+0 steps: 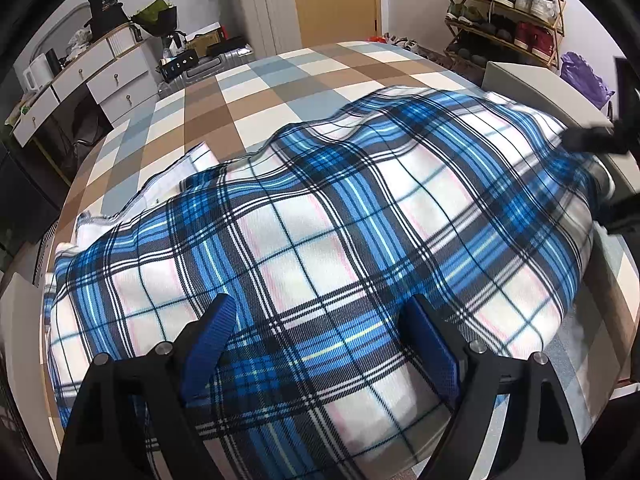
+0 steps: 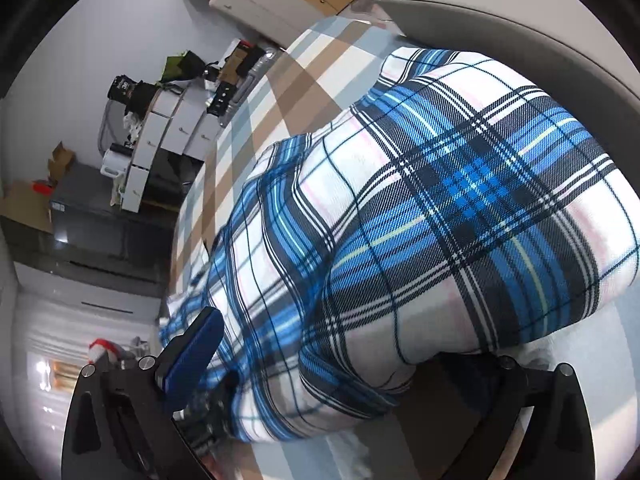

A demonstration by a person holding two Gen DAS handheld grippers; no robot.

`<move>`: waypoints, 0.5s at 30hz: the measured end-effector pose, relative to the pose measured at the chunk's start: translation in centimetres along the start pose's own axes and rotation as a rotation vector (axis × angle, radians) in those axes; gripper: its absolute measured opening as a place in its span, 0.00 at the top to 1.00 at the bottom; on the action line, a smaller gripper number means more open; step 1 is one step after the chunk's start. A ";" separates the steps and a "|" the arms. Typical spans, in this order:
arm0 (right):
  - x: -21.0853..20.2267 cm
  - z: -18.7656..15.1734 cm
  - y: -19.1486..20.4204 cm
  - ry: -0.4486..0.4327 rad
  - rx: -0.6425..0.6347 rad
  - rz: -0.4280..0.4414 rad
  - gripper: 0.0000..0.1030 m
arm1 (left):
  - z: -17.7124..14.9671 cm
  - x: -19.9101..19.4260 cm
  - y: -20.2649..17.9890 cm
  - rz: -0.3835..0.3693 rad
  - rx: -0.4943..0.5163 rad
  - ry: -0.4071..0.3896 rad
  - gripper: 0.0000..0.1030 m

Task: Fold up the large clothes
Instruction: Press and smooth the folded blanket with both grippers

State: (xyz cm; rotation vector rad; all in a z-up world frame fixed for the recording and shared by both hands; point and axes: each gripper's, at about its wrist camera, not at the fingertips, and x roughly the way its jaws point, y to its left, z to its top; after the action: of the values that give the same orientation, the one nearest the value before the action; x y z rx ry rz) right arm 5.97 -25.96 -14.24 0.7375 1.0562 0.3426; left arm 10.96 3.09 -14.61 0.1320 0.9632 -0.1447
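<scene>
a: where do the fingers stand?

b: the left gripper (image 1: 320, 344) has its blue fingers (image 1: 210, 340) spread wide, the plaid cloth (image 1: 320, 220) lying between them with no pinch on it: released. in the right wrist view the right gripper (image 2: 320, 364) shows one blue finger (image 2: 192, 356) beside the near edge of the cloth; the other finger is buried under a fold, so i cannot tell if it grips.

a: and the cloth itself?

b: a large blue, white and black plaid garment, doubled over, spread on the checked bed (image 1: 280, 80), with a white lining edge showing at the far left.

a: how to do this step well?

b: i judge a fold is being laid. take the edge through both layers near the corners, lift both hands evenly, keep the hem taut, and lay it square on the plaid lines before releasing.

a: any writing?

b: only "36" on the black box (image 1: 106, 6) atop the white drawer unit (image 1: 96, 76), far left. other print is too small to read.
</scene>
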 end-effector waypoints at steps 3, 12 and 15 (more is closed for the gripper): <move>-0.4 -0.1 -0.7 -0.103 -0.006 0.054 0.05 | 0.1 0.2 0.1 -0.005 -0.006 0.003 0.18; -1.5 -1.1 0.1 -0.170 -0.155 0.069 0.83 | 0.4 0.6 0.1 -0.032 -0.011 0.018 0.17; -1.9 -1.5 0.8 -0.182 -0.191 0.093 0.84 | 0.2 0.6 0.0 -0.032 0.003 0.011 0.17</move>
State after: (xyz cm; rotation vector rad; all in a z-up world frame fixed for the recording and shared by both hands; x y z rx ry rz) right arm 3.80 -25.97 -12.87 0.6341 0.8068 0.4416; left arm 11.48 2.98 -14.95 0.1198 0.9763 -0.1753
